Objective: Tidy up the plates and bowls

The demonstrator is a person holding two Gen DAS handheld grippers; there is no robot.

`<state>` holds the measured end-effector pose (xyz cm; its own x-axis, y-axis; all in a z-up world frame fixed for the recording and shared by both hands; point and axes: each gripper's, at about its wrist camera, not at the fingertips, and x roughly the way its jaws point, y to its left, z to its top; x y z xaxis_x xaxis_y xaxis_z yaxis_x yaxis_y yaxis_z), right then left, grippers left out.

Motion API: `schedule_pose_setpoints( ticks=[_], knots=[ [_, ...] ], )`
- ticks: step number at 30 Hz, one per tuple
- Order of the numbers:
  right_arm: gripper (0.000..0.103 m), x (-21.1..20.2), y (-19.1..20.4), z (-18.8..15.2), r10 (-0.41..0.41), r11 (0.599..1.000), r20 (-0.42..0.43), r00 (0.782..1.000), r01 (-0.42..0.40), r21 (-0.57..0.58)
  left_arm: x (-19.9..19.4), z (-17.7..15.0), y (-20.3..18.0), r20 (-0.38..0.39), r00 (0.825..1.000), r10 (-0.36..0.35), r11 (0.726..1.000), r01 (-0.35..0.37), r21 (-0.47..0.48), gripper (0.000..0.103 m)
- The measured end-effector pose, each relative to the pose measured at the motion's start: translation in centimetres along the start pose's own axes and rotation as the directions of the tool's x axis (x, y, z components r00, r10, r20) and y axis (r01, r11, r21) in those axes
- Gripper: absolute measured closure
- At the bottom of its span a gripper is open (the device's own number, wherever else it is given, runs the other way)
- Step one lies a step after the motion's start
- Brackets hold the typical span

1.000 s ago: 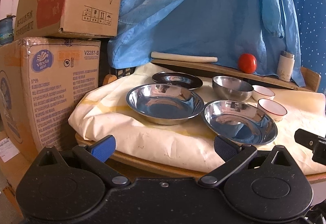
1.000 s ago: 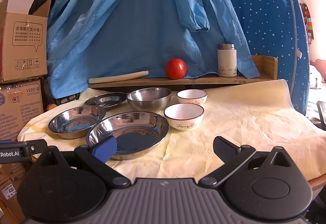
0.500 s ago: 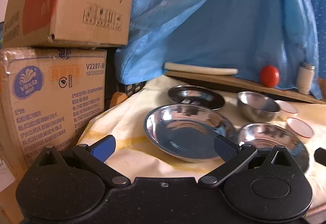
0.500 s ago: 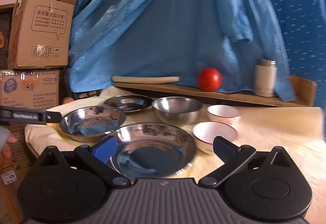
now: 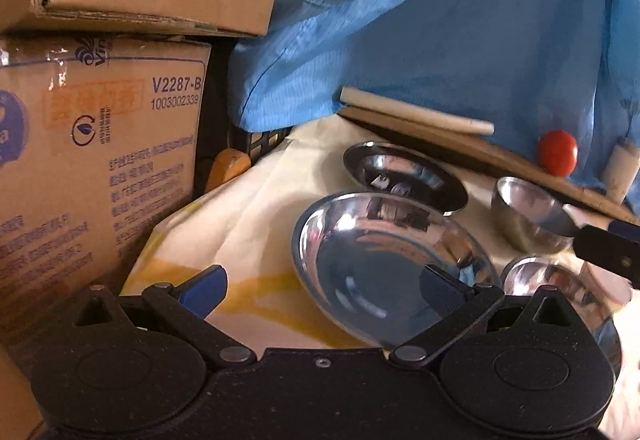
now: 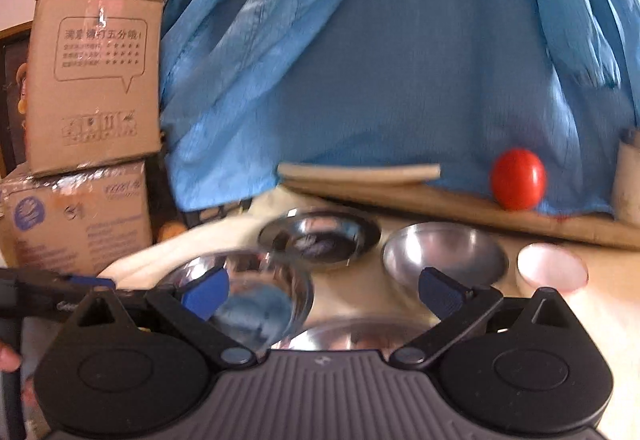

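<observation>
Both approaching: left gripper (image 5: 322,286) spread, large steel plate (image 5: 394,268) nearing its right jaw; right gripper (image 6: 324,290) spread, empty. Next: straddling rim.

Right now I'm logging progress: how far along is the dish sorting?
Nothing is stacked yet. The steel plates, steel bowl and white bowl sit apart on the cloth. Both hand-held grippers, left and right, are open and empty. All grouping remains.
</observation>
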<state>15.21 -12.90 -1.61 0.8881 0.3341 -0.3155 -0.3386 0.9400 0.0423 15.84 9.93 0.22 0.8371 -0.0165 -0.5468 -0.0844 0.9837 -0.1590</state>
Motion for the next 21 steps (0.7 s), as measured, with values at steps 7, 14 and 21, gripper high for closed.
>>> schedule_pose_setpoints(
  ticks=[7, 14, 21],
  knots=[
    [0.000, 3.4, -0.5, 1.0, 0.040, 0.999, -0.093, 0.995, -0.038, 0.026, 0.8, 0.5, 0.4, -0.017, 0.999, -0.036, 0.999, 0.036, -0.036, 0.002],
    [0.000, 6.2, -1.1, 1.6, 0.143, 0.987, -0.181, 0.973, -0.127, 0.098, 1.8, 0.3, 0.7, -0.060, 0.995, -0.076, 0.994, 0.070, -0.089, 0.010],
    [0.000, 9.0, -1.1, 1.5, 0.162, 0.980, -0.275, 0.947, -0.122, 0.157, 2.4, 0.1, 0.2, -0.074, 0.991, -0.115, 0.988, 0.107, -0.107, 0.024]
  ],
)
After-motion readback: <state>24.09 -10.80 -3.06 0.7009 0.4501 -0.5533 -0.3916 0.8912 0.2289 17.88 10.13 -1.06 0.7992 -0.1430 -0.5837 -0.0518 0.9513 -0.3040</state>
